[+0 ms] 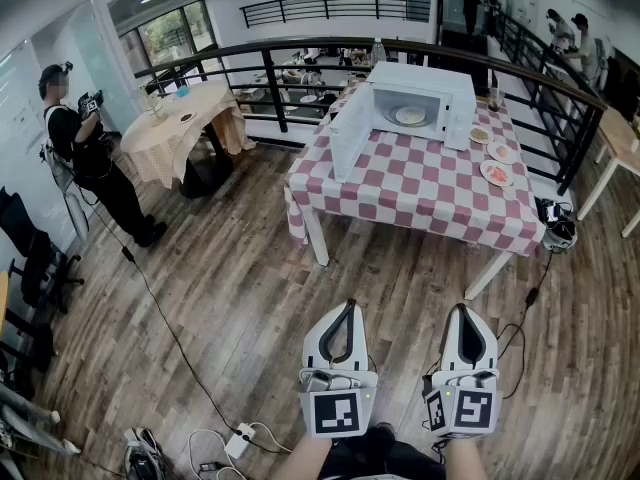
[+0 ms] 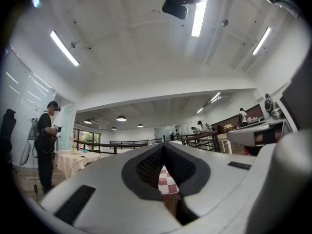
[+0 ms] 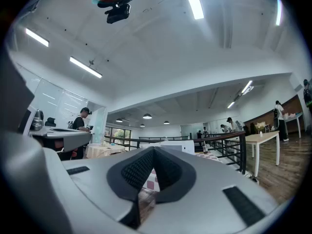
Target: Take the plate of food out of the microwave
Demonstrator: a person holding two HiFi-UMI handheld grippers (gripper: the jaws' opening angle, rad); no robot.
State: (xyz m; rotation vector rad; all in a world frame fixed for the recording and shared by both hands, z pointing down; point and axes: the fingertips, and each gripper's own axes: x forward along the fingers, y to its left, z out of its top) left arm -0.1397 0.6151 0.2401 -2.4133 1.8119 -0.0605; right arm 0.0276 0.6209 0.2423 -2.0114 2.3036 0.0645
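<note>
Grippers side by side and level over wood floor [image 1: 230, 298], well short of table [image 1: 400, 203]: left gripper [image 1: 350, 305] and right gripper [image 1: 462, 309]. Both jaw pairs closed tip to tip, nothing between them. Checked cloth covers table. At its far edge stands microwave [image 1: 455, 83], with door [image 1: 350, 133] swung open to the left. Inside the cavity sits plate [image 1: 410, 116] with pale food. Three dishes [image 1: 497, 173] lie along right edge, just beside microwave. Farther left, person [image 1: 85, 148] stands near round table [image 1: 190, 123], with railing [image 1: 300, 53] behind.
</note>
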